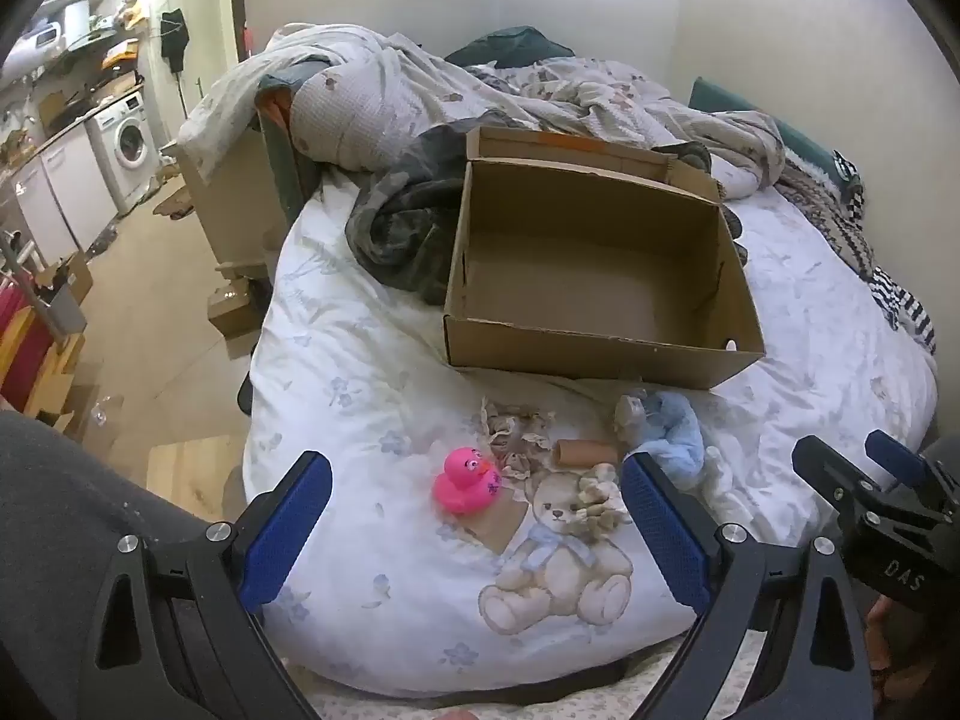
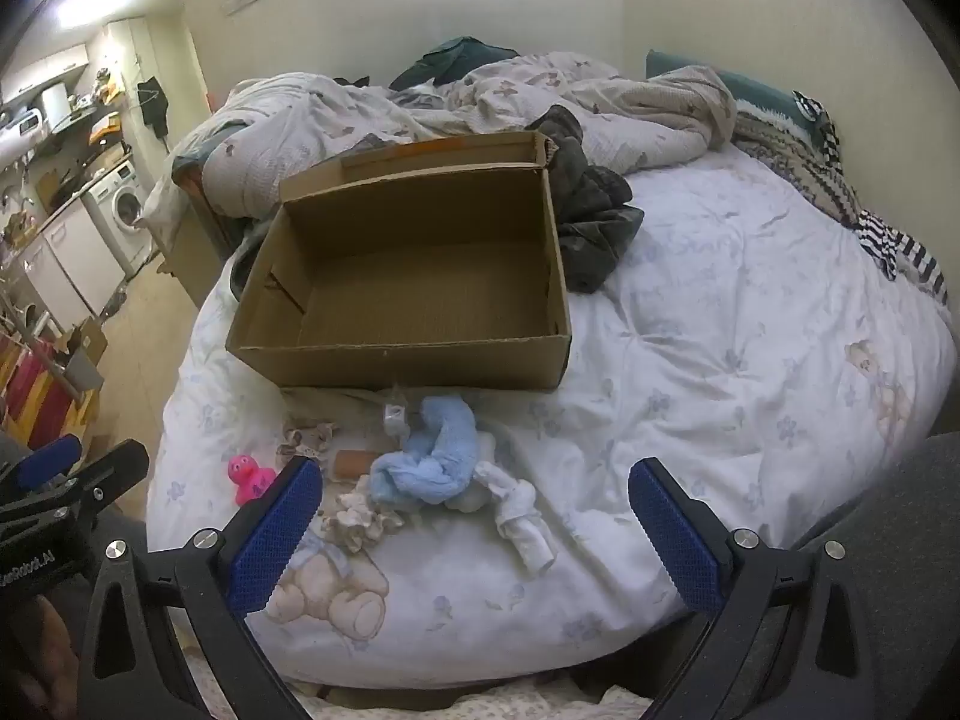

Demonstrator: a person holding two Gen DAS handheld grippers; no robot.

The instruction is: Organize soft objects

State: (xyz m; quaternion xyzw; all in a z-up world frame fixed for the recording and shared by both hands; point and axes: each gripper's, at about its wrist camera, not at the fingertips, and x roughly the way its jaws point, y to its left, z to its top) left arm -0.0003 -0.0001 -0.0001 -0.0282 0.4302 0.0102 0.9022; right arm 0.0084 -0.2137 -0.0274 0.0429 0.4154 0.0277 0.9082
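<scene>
An empty open cardboard box (image 1: 600, 354) (image 2: 408, 369) stands on the bed. In front of it lie a pink rubber duck (image 1: 465, 482) (image 2: 247, 479), a light blue fluffy cloth (image 1: 678, 429) (image 2: 441, 453), a white rolled sock (image 2: 522, 519), beige patterned cloth pieces (image 1: 516, 435) (image 2: 360, 519) and a cardboard tube (image 1: 585, 452) (image 2: 354, 461). My left gripper (image 1: 474, 534) is open and empty, low over the near bed edge behind the duck. My right gripper (image 2: 474, 531) is open and empty, just short of the blue cloth and sock.
The bed has a white duvet (image 2: 720, 360) with teddy prints. Crumpled bedding (image 1: 390, 90) and dark clothes (image 1: 402, 228) lie behind and beside the box. Striped fabric (image 2: 888, 252) lies at the right edge. Left of the bed are floor, boxes and a washing machine (image 1: 129, 141).
</scene>
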